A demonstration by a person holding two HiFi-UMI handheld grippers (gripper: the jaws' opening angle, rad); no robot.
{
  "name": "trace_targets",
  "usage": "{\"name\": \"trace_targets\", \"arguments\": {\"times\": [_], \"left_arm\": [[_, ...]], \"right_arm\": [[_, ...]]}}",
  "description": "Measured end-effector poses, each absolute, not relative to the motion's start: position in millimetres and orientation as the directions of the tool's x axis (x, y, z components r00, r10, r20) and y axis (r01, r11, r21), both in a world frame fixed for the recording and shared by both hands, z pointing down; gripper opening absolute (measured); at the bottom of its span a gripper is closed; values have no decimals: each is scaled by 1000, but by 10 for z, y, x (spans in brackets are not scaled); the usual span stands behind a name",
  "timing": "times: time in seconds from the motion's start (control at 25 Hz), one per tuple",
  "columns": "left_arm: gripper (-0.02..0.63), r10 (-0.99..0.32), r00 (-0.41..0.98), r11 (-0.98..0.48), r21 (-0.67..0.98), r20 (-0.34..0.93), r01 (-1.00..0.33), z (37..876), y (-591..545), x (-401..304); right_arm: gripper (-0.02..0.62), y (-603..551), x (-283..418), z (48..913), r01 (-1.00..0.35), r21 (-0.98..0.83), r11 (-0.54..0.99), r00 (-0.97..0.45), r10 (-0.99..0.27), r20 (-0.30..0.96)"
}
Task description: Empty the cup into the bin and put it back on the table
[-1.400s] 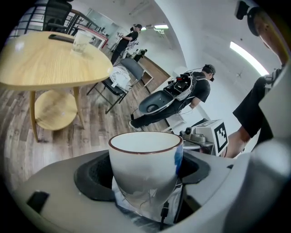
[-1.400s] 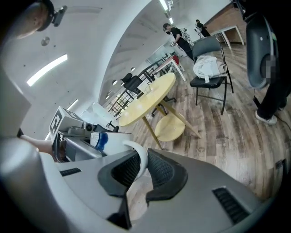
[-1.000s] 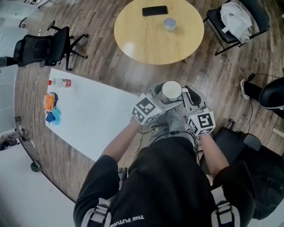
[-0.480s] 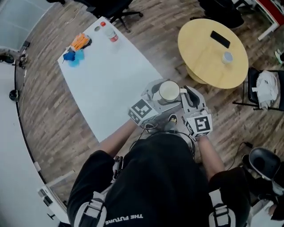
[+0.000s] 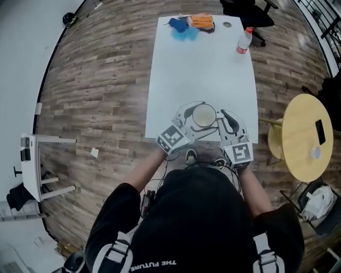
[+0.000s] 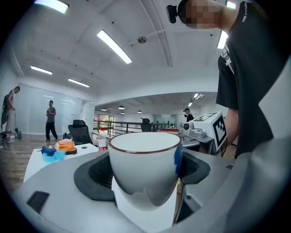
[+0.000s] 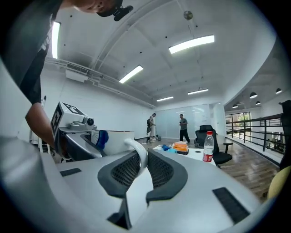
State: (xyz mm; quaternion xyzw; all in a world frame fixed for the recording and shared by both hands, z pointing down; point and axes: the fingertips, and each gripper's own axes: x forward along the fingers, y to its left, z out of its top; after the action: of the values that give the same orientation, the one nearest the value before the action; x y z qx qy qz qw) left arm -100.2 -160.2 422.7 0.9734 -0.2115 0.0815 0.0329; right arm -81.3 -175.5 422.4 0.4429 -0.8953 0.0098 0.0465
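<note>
Head view is showing the cup (image 5: 204, 115) upright, mouth up, caught between both tools just in front of the person's chest. The left gripper (image 5: 198, 118) is clamping the cup's round body, its dark pads (image 6: 95, 177) pressing on the white wall. The right gripper (image 5: 225, 120) is pinching the handle (image 7: 138, 150), its jaws nearly together with only that thin loop between them. So the handle is pointing toward the person's right, the cup's long axis is running straight up and down, and neither hand is nearer than the other, since both are already holding on. The inside is looking pale and bare, so I am judging the cup emptied, though its level rim is hiding the bottom in the left gripper view. The cup is hanging over the near end of the white table (image 5: 202, 69), and the coming move is probably turning on that one fact: the tabletop is lying directly beneath, so a plain straight lowering should be seating the base. Whether the base is already touching I cannot tell. Farther along the table a bottle (image 5: 243, 41) is standing near the right edge, and orange and blue things (image 5: 194, 22) are lying at the far end, all well apart from the cup. Around the table a wooden floor (image 5: 96, 80) is spreading out, with a round table (image 5: 303, 136) off to the right and a chair (image 5: 250, 8) beyond the far end — no bin is showing in any view.
</note>
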Motion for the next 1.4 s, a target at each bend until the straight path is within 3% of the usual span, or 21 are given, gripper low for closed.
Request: {"name": "trace_targets", "arguments": {"times": [0.24, 0.72, 1.4], "left_arm": [[394, -405, 897, -907, 49, 175, -419, 4574, -1903, -1286], [394, -320, 897, -933, 63, 304, -354, 5883, -2317, -1045], [396, -322, 886, -932, 51, 335, -358, 6124, -2257, -1007]], "right_arm": [[57, -2072, -1116, 4536, -791, 24, 611, -601, -784, 152], [58, -2486, -882, 5858, -828, 8, 561, -529, -785, 321], [75, -2453, -800, 6151, -831, -63, 553, -531, -753, 389]]}}
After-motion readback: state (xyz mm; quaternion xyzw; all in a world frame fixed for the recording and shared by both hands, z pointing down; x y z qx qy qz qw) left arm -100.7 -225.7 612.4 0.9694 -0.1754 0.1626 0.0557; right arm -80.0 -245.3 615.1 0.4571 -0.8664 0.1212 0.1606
